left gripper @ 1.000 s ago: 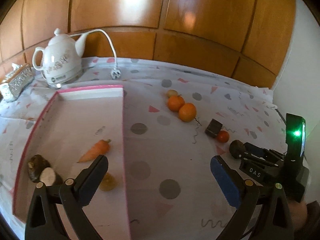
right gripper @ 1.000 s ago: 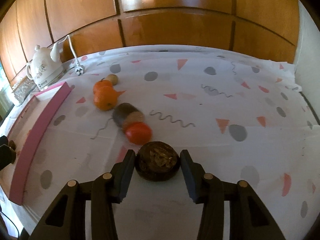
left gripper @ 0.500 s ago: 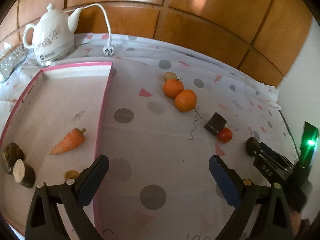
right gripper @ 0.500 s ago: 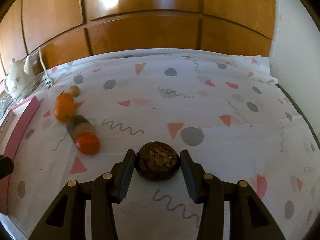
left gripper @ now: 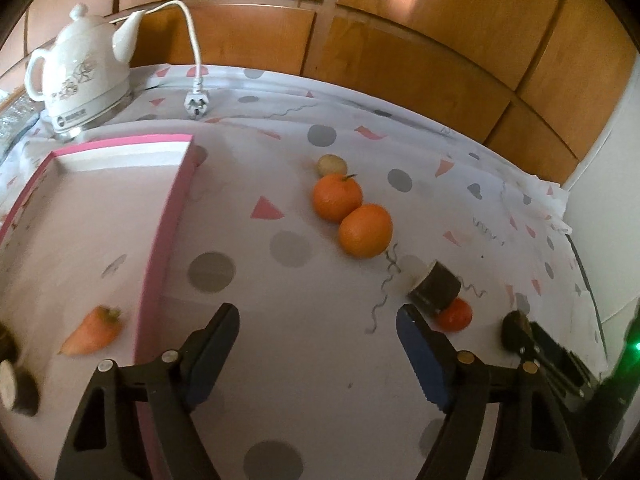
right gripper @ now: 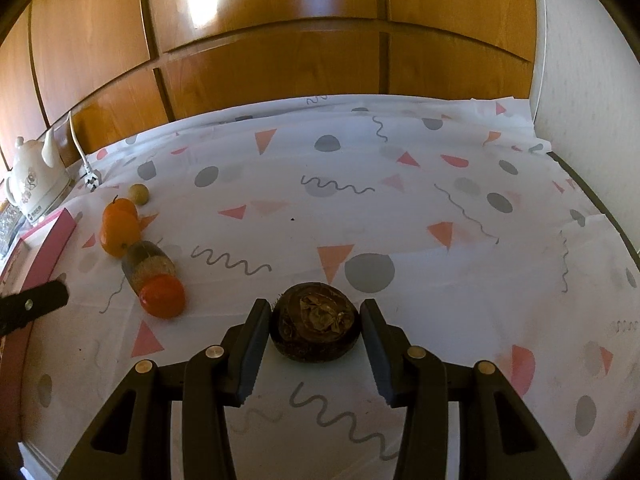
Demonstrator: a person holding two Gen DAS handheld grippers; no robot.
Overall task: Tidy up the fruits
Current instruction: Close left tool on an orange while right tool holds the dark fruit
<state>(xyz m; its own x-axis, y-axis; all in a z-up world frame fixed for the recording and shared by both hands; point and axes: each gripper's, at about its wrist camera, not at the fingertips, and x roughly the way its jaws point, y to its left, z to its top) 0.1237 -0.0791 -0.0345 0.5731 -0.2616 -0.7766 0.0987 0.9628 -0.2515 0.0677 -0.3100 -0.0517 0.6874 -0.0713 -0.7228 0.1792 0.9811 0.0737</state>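
Note:
My right gripper (right gripper: pixel 315 332) is shut on a dark brown round fruit (right gripper: pixel 314 326) and holds it just over the patterned cloth. To its left lie a tomato (right gripper: pixel 162 295), a dark cut piece (right gripper: pixel 148 266), two oranges (right gripper: pixel 120 228) and a small yellow fruit (right gripper: pixel 139 193). My left gripper (left gripper: pixel 318 344) hangs over bare cloth beside the pink tray (left gripper: pixel 160 248). Its jaws are closing with nothing between them. Ahead of it are the oranges (left gripper: pixel 365 230), the dark piece (left gripper: pixel 434 288) and the tomato (left gripper: pixel 454 314). A carrot (left gripper: pixel 90 330) lies in the tray.
A white kettle (left gripper: pixel 80 80) with its cord and plug (left gripper: pixel 196 104) stands at the back left against wooden panels. Dark cut root pieces (left gripper: pixel 16 384) lie at the tray's near left. A white wall (right gripper: pixel 580 80) borders the table on the right.
My left gripper has moved right, from above the tray to above the cloth, and its jaws have narrowed. My right gripper has swung right with the brown fruit still in it.

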